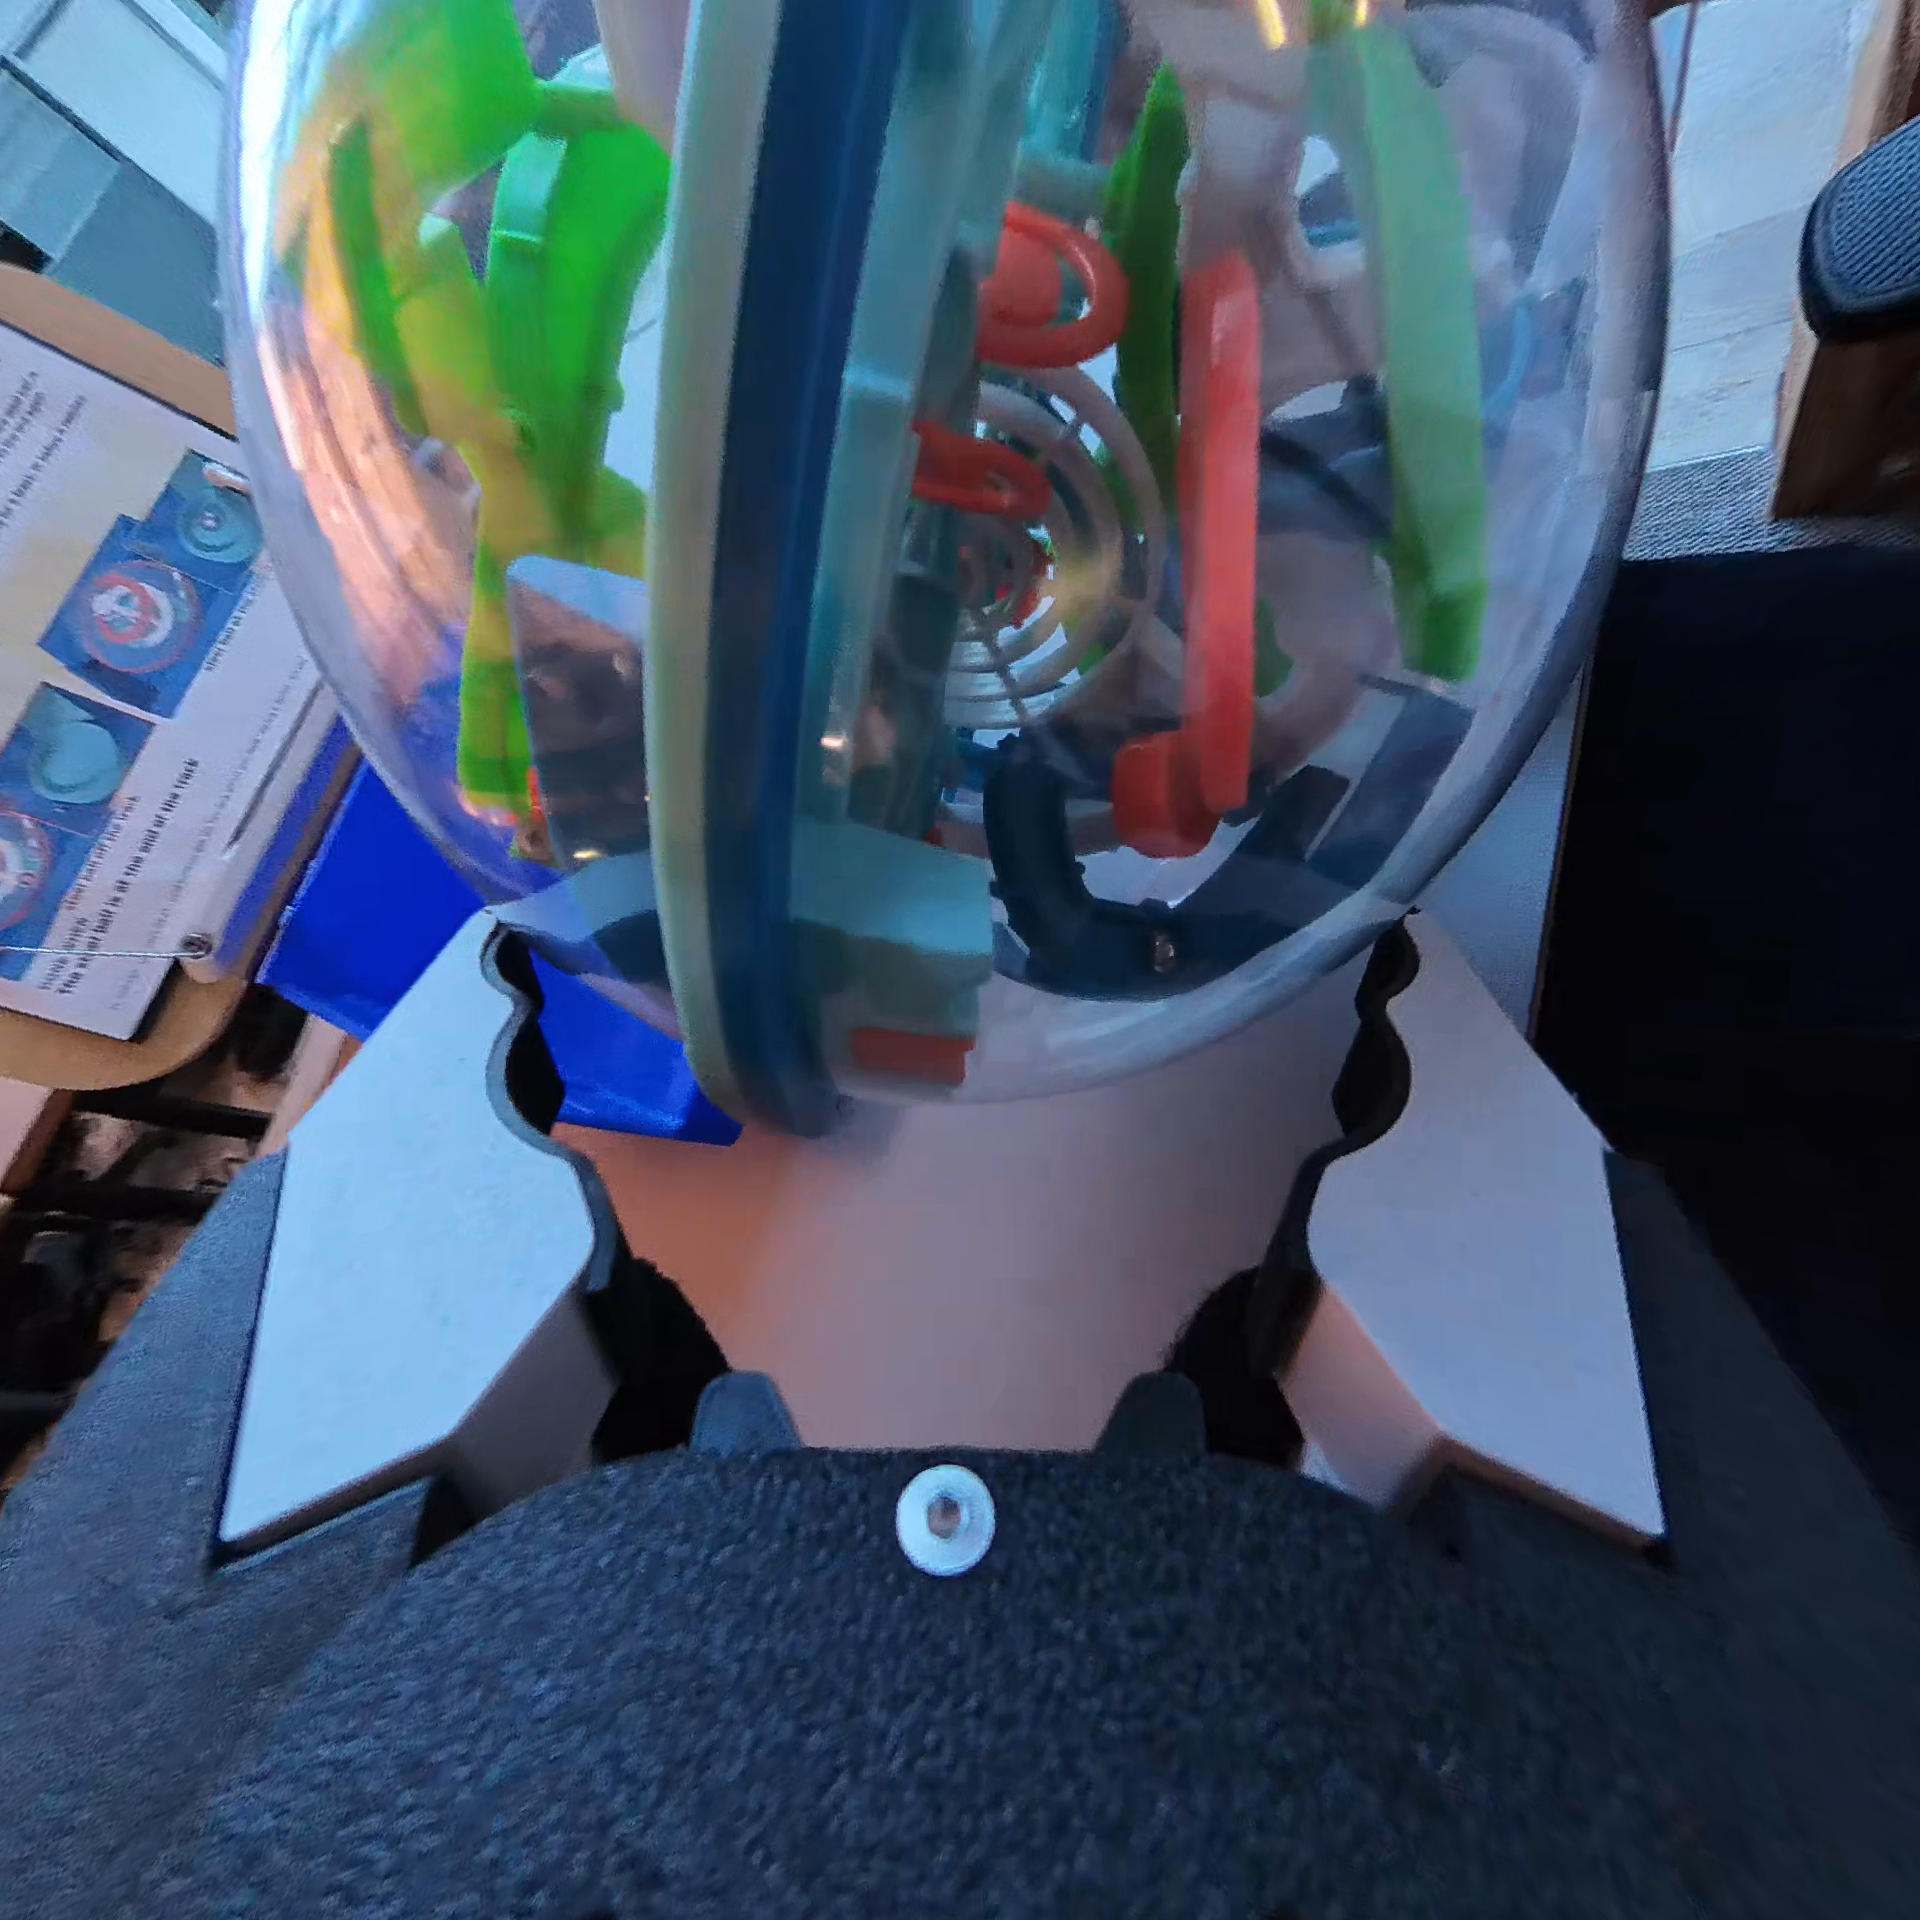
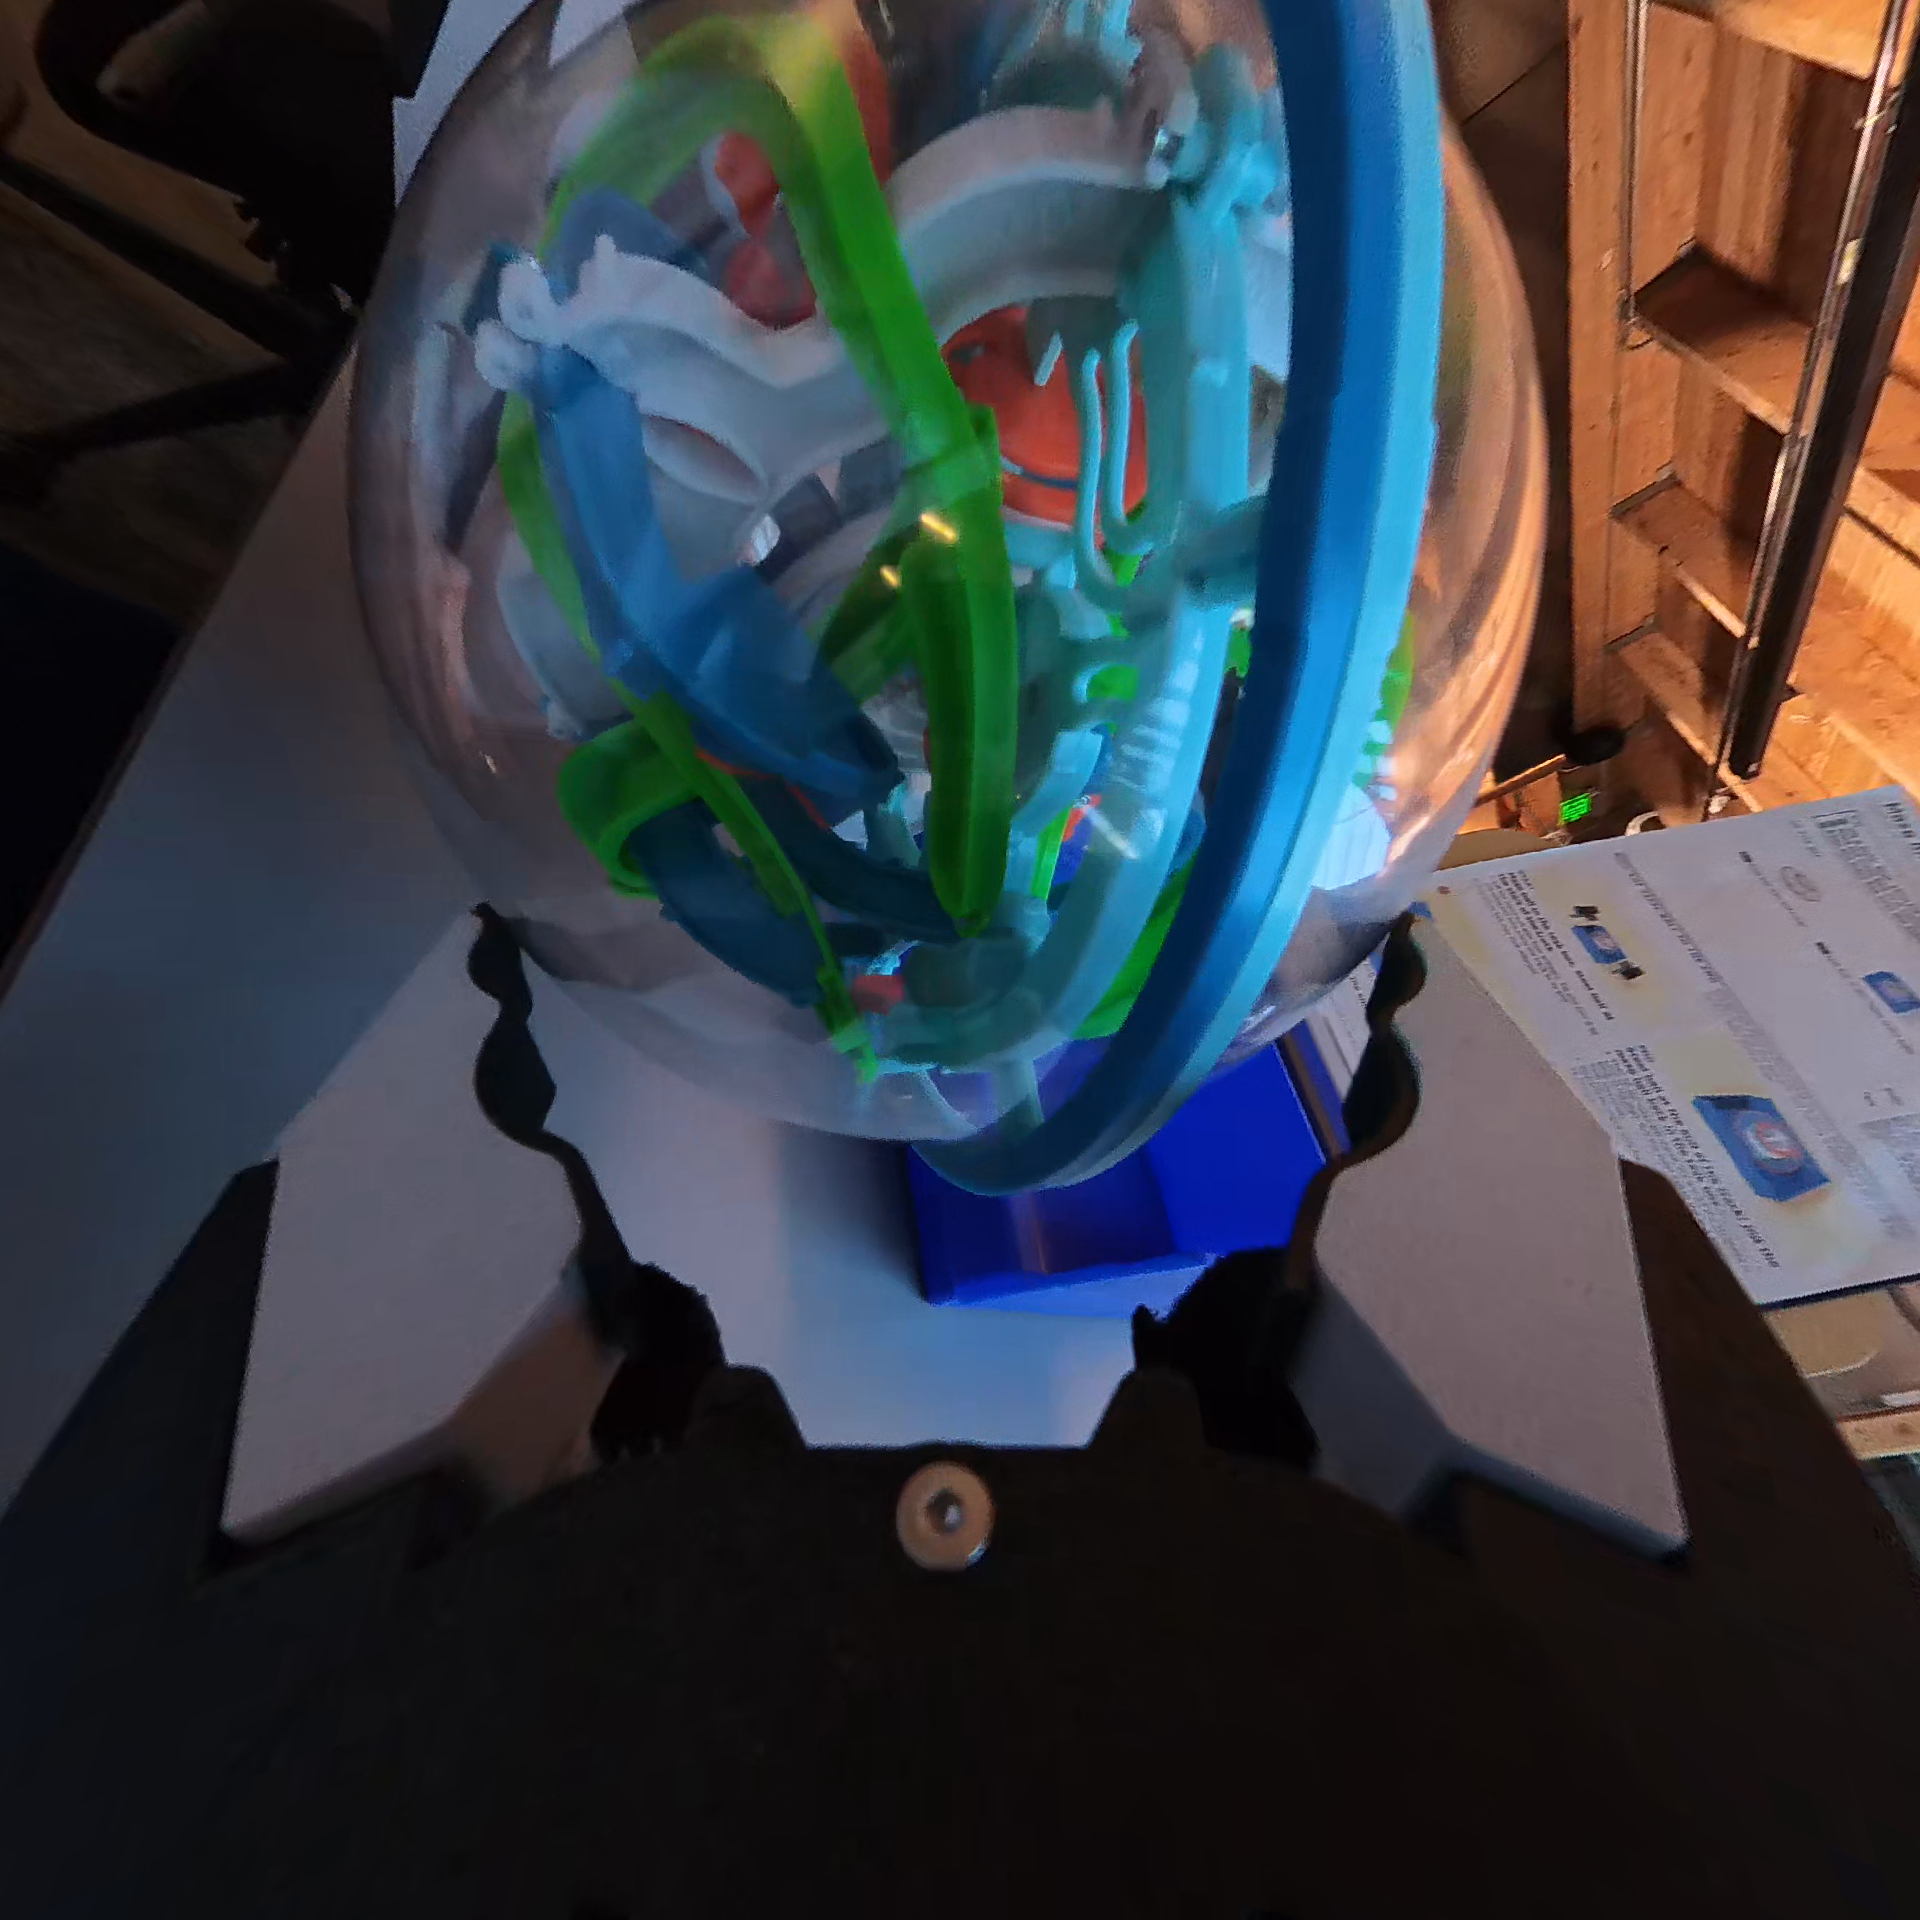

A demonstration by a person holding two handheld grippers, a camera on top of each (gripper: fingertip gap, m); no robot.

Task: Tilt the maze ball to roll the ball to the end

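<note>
Clear maze ball (image 1: pixel 935 468) with blue equatorial band, green, orange-red, pale teal and navy tracks inside. Black grippers with white finger faces (image 1: pixel 416 1247). Bright blue stand (image 2: pixel 1091 1236) at lower centre. White printed sheet (image 2: pixel 1714 1039), blue pictures, at right.

White table (image 2: pixel 208 831); blue stand (image 2: pixel 1081 1236); sheet (image 2: pixel 1714 1018)
</note>
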